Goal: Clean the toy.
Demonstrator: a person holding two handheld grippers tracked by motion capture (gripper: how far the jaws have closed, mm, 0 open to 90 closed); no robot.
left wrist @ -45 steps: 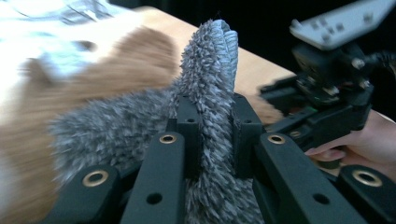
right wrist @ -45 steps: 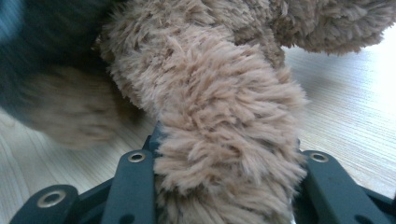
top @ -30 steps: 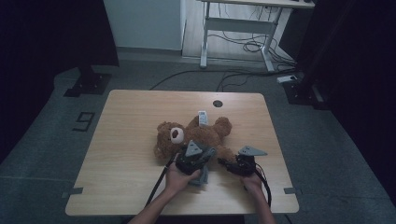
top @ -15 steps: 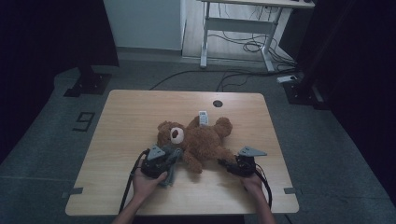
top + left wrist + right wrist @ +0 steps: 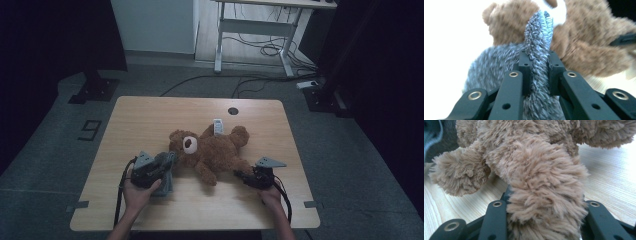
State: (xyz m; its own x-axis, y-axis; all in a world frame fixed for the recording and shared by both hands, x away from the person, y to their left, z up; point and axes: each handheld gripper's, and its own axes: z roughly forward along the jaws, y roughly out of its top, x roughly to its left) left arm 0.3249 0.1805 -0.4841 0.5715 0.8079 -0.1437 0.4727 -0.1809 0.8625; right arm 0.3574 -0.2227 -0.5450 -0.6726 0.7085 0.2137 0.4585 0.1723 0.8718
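A brown teddy bear [image 5: 212, 150] lies on its back in the middle of the wooden table [image 5: 150, 117], its head toward the left and a white tag [image 5: 218, 126] by its upper arm. My left gripper [image 5: 166, 164] sits just left of the bear's head, shut on a grey fuzzy cloth [image 5: 167, 175]. In the left gripper view the cloth [image 5: 539, 45] stands pinched between the jaws of the left gripper [image 5: 539, 57], with the bear [image 5: 584, 47] close behind. My right gripper [image 5: 241, 175] is shut on the bear's leg [image 5: 544, 185] at the lower right.
A round cable hole [image 5: 233, 111] lies near the table's far edge. Beyond the table stands a white desk frame [image 5: 250, 30] with cables on the floor. Black stands flank the table at the left [image 5: 95, 85] and right [image 5: 325, 95].
My left gripper has carried the grey cloth leftward, from over the bear's body to beside its head. The right gripper and the bear have stayed in place.
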